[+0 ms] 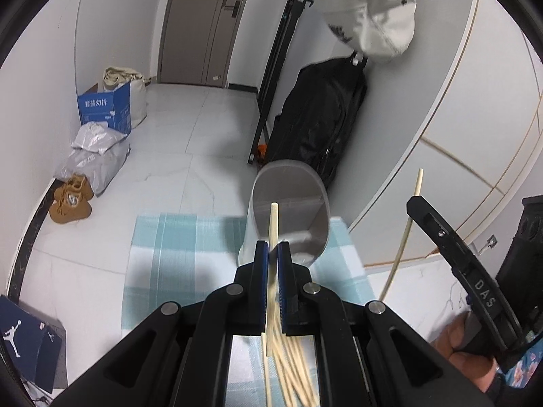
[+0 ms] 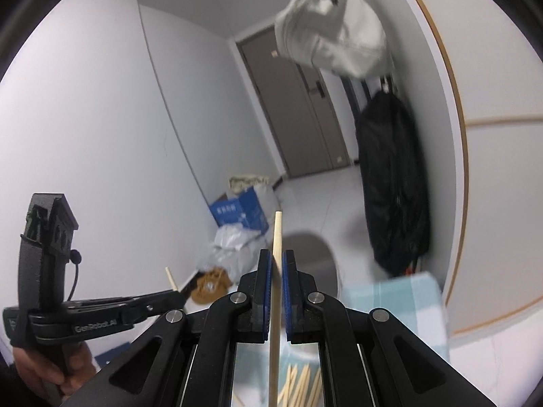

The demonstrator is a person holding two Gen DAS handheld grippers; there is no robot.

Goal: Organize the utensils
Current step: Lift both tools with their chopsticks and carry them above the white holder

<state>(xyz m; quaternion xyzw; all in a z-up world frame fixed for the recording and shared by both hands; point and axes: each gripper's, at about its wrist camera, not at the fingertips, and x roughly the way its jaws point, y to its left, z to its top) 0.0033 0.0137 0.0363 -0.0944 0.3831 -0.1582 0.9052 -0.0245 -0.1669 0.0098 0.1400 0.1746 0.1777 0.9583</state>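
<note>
Each gripper, left [image 1: 273,249] and right [image 2: 278,259], is clamped on one chopstick [image 1: 273,224] [image 2: 276,237] pointing to twelve o'clock, above loose chopsticks [image 1: 292,369] on a checked cloth [image 1: 176,254], a grey holder [image 1: 288,210] just beyond.

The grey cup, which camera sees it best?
The left wrist view. There the grey cup shows sharp, with its open mouth and the divider inside. In the right wrist view the cup is blurry and half hidden behind the claw.

Holder [image 1: 288,210] mouth clear ahead; wall [image 1: 424,176] close rt; cloth [image 1: 163,257] lt free.
</note>
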